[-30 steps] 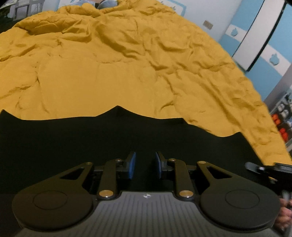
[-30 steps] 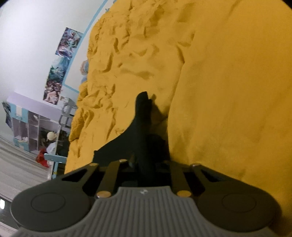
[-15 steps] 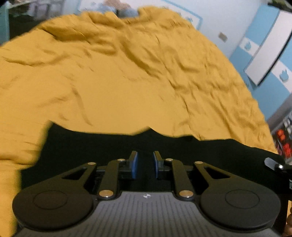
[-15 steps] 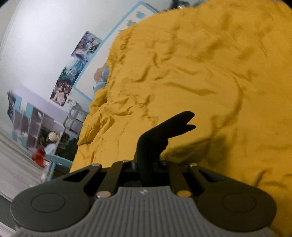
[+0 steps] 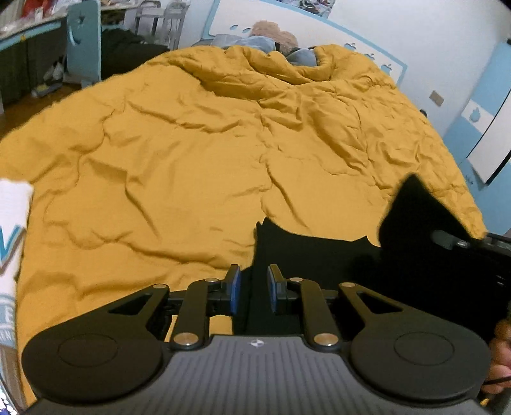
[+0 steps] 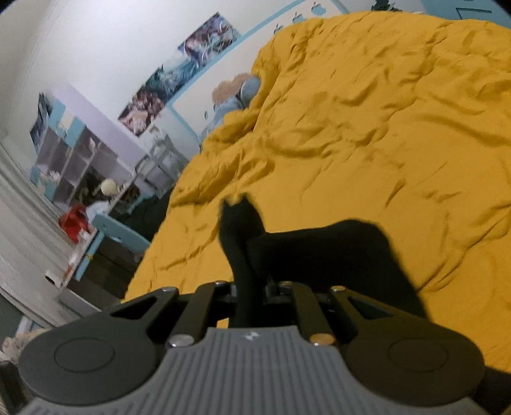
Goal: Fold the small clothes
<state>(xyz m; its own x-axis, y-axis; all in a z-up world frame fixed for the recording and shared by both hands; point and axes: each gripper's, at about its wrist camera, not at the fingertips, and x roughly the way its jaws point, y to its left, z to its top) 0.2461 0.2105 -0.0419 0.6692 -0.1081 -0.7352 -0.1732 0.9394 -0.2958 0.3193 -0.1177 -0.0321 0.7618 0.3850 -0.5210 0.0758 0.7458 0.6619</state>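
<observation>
Fingers [image 5: 234,289] on the left gripper [image 5: 252,290] sitting a little apart, blue pads facing each other with a gap between them, nothing clamped. Black garment [image 5: 319,255] lying right in front, its left edge running up through that gap over the yellow duvet [image 5: 191,153]. Can't tell whether the pads touch the cloth.

Over on the right gripper [image 6: 250,292], pressed together on a fold of the same black garment [image 6: 319,252]. Pinched strip rising between the fingers [image 6: 287,289] and poking up in a small point beyond them, rest of the cloth spread to the right on the duvet [image 6: 383,127].

From the left view, one corner of the black cloth lifted up at the far right, next to the other gripper's tip [image 5: 447,239]. Bit of a hand [image 5: 499,357] peeking in at the bottom right edge. White cloth with blue print [image 5: 12,230] at the left edge, blurry.

Background stuff: teddy bear [image 5: 274,30] at the head of the bed, posters [image 6: 179,73] on the wall, shelf unit [image 6: 70,159] off to the left.
</observation>
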